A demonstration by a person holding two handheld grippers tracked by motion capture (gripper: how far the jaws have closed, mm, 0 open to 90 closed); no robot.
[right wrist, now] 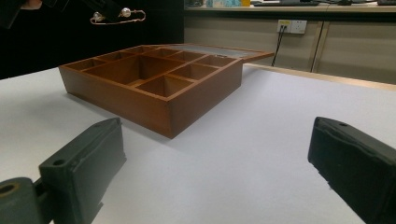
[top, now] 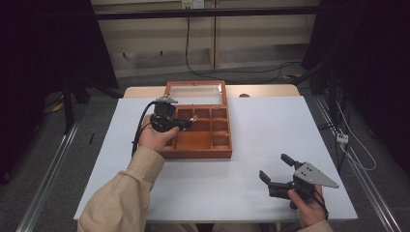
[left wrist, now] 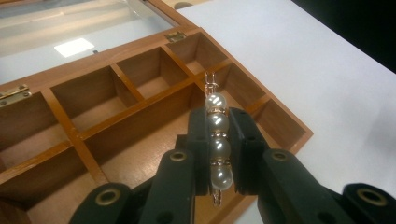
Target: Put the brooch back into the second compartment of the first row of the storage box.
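Pearl strand held over the open box

The left gripper point(left wrist: 219, 140) pinches a short pearl-and-gold-wire strand point(left wrist: 217, 135) above the brown wooden compartment box point(top: 203, 128) with its glass lid point(top: 196, 92) laid open; the right gripper point(top: 278, 171) hovers wide apart over the white worktop point(top: 270, 130), well clear.

The pearl clasp's point(left wrist: 218, 140) lower end is hidden between the left tongs point(left wrist: 218, 154); the wooden box point(left wrist: 116, 107) is cut off leftward.
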